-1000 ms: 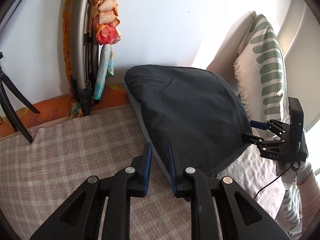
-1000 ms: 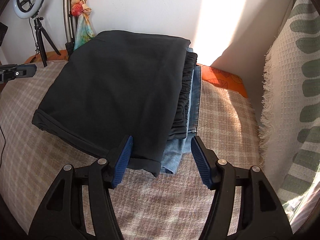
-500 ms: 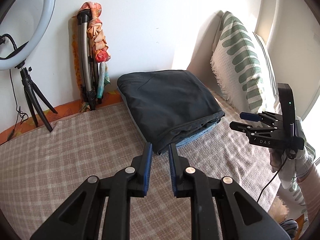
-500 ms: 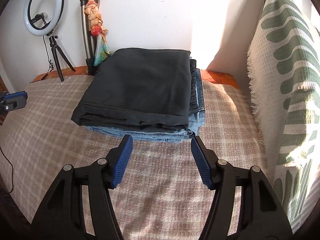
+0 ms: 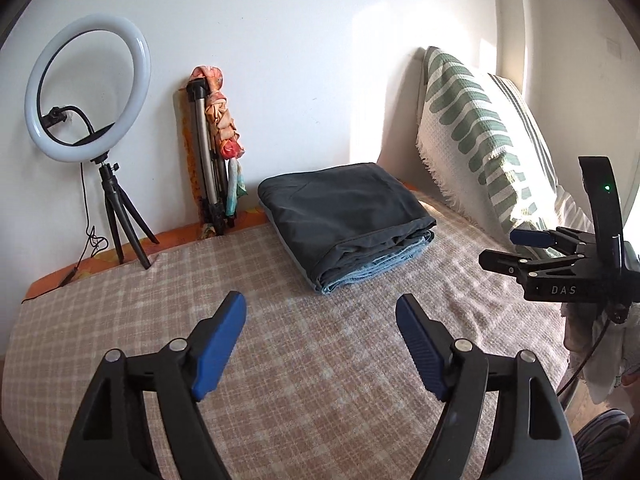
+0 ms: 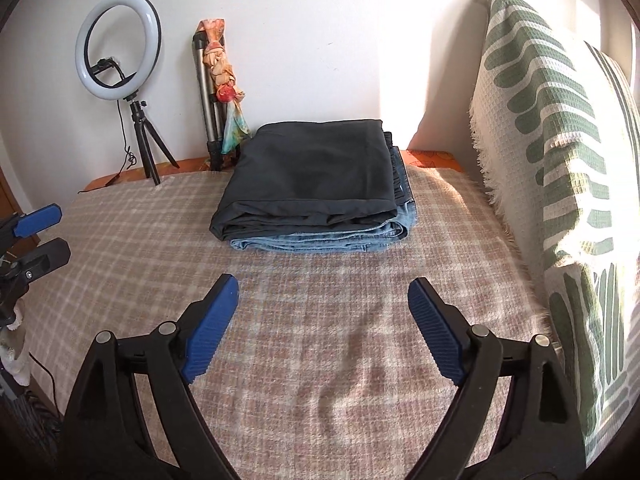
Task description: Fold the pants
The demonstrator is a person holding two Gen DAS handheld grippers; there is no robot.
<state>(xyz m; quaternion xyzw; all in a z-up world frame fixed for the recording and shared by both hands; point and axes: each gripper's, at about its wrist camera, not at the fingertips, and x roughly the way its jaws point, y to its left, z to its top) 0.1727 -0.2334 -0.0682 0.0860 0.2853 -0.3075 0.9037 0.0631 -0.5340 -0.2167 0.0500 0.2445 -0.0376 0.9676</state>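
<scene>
Two grippers are in view, and both hold nothing. The left gripper (image 5: pixel 320 304) has its blue fingers spread wide over the checked blanket (image 5: pixel 280 360). The right gripper (image 6: pixel 323 288) is spread wide too, also over bare blanket. From the left wrist camera the right gripper shows at the right edge, and from the right wrist camera the left gripper shows at the left edge. Both are well apart from the clothes, and only bare blanket lies between them and the pile.

Farther back lies one pile of two folded things — the dark pants (image 6: pixel 316 168) on top and folded blue jeans (image 6: pixel 320 240) under them. The pants sit flat on the jeans, near the back wall of the bed. From the right wrist camera, the folded edge faces the gripper and runs left to right. The gathered waistband sits on the right side. The jeans stick out a little at the front and right.

To the right stands one big pillow (image 6: pixel 540 140) with green marks — it leans upright beside the pile. At the back left stand one ring light (image 6: pixel 118 46) on a small tripod and one folded stand (image 6: pixel 208 92) with a bright scarf (image 6: pixel 222 72) tied on it.
</scene>
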